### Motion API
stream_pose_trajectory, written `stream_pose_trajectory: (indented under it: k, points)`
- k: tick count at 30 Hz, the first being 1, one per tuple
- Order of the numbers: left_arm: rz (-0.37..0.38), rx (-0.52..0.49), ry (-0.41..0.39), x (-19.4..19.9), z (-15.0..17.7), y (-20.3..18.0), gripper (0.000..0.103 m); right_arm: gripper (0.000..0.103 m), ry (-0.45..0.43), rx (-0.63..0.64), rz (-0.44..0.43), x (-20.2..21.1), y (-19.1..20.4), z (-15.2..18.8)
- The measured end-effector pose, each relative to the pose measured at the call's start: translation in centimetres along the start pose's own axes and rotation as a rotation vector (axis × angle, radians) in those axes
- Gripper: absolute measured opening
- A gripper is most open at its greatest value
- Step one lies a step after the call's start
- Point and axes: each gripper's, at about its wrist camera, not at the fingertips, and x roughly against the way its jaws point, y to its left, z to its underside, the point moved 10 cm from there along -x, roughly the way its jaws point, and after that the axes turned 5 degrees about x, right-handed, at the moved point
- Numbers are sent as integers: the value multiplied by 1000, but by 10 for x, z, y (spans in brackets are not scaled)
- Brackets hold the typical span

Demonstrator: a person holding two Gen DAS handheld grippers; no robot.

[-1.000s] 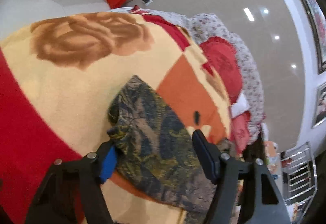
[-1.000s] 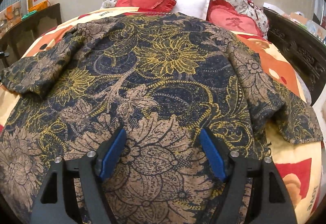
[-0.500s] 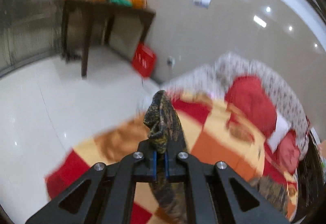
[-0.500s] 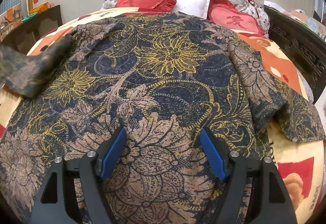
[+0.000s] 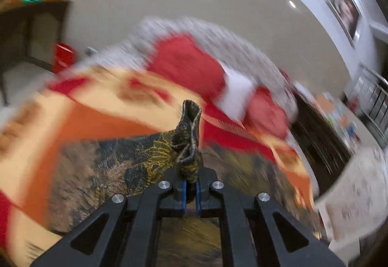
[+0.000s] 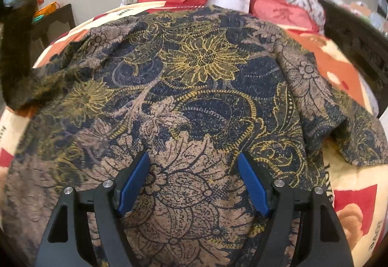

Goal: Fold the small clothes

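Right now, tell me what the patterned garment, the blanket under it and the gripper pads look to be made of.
Patterned garment: soft knit or woven cloth, matte, judging by its drape and grainy print. Blanket: plush fleece probably, with a fuzzy matte printed surface. Pads: blue, ribbed, likely rubber or soft plastic.

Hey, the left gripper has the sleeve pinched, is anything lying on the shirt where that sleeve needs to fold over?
Nothing visible lies there. The left gripper is shut on the sleeve, and the shirt lies spread on the blanket. Only the open right gripper hovers above its lower middle.
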Motion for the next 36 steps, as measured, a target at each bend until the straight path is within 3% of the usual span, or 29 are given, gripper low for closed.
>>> stream_pose_trajectory:
  k: [4,7,8,10,12,13,17,21,23,25,26,28,30,36]
  points:
    - [-13,-66,191,-74,97,-24,6,77,-48,-108,-97,17,-7,-28]
    - [-66,-85,270,-98,139,-13,16,77,-57,-153,-225,12,5,-46]
    - [-53,-87,276,-97,145,-13,25,77,-62,-156,-244,10,9,-52]
    - [-24,-115,264,-87,150,-17,40,77,-78,-171,-345,-1,29,-65]
    - [-53,-186,235,-71,151,-13,63,77,-59,-194,-461,-14,49,-70]
    - [-68,-208,219,-66,153,-9,66,77,-33,-200,-525,-25,63,-72]
    - [-176,-299,145,-27,169,8,69,76,27,-239,-649,-54,94,-72]
    - [-222,-192,120,-18,172,37,79,76,24,-302,-734,-64,112,-83]
    - [-246,-111,145,-25,170,55,79,75,44,-329,-795,-70,121,-90]
    - [-231,-87,130,-26,165,57,79,61,68,-336,-826,-72,130,-93]
    - [-239,-95,127,-25,166,57,79,54,81,-335,-825,-73,134,-93]
    - [-269,-120,129,-27,167,56,79,31,94,-320,-779,-78,136,-91]
    - [-300,-143,133,-30,167,56,79,12,93,-295,-685,-83,134,-85]
    - [-318,-156,136,-30,169,56,79,8,28,-258,-517,-71,99,-98]
